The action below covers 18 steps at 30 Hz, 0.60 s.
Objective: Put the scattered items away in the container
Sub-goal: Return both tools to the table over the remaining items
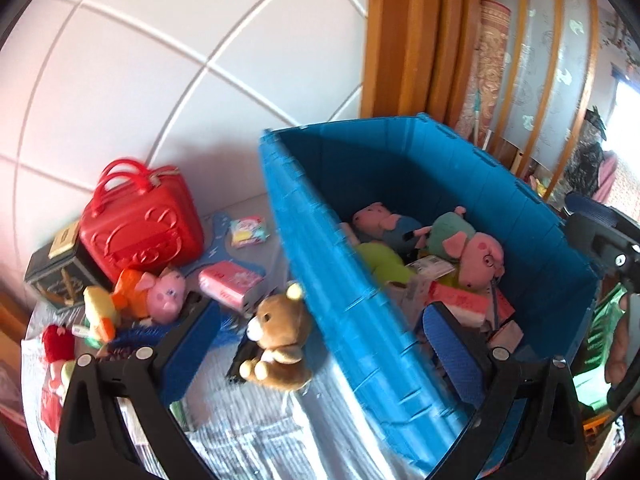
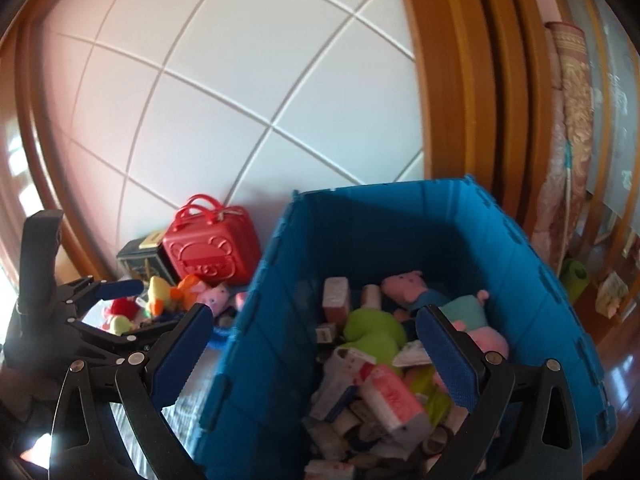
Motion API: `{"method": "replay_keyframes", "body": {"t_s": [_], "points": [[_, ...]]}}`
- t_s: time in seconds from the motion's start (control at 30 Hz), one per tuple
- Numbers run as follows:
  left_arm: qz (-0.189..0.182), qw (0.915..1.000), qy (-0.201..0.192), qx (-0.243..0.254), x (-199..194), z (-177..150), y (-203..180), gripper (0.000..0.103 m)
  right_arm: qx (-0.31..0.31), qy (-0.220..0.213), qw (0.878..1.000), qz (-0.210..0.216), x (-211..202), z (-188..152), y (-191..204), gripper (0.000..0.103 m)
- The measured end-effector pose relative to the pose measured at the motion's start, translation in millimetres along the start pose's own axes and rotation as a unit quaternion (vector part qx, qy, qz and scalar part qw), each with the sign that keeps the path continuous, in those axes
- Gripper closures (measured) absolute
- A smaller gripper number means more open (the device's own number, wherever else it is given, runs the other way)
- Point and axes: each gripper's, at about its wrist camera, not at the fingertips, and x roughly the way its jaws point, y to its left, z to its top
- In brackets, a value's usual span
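Both my left claw (image 1: 320,344) and my right claw (image 2: 316,344) are wide open and empty, the blue box (image 1: 360,320) at the middle right is partly full, but the brown teddy (image 1: 280,340), orange pig (image 1: 156,292) and red case (image 1: 140,224) at the left still wait outside.

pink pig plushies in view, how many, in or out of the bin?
4. Three lie in the blue bin: one with glasses, one in blue, one in teal. One in orange lies outside, below the red case. Clutter may hide more.
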Motion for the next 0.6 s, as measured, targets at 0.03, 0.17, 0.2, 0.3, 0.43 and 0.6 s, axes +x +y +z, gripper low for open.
{"method": "replay_keyframes", "body": {"t_s": [0.03, 0.17, 0.2, 0.3, 0.43, 0.6], "points": [[0.008, 0.9999, 0.002, -0.010, -3.0, -7.1, 14.0, 0.000, -0.005, 0.001, 1.000, 0.004, 1.4, -0.3, 10.6, 0.000], [0.037, 0.9981, 0.015, -0.048, -17.0, -40.7, 76.7, 0.000, -0.025, 0.011, 0.999, 0.024, 13.5, -3.2, 59.4, 0.000], [0.043, 0.9974, 0.019, -0.054, -20.1, -48.1, 91.3, 0.000, -0.029, 0.014, 0.999, 0.029, 17.4, -4.4, 72.6, 0.000], [0.064, 0.9948, 0.031, -0.073, -29.3, -73.9, 139.4, 0.000, -0.035, 0.026, 0.998, 0.043, 31.1, -10.0, 113.9, 0.000], [0.088, 0.9902, 0.048, -0.098, -39.6, -107.1, 198.7, 0.000, -0.038, 0.050, 0.996, 0.061, 56.6, -22.6, 167.9, 0.000], [0.118, 0.9847, 0.066, -0.111, -41.4, -140.4, 264.2, 0.000, -0.047, 0.068, 0.994, 0.075, 86.9, -39.8, 226.2, 0.000]]}}
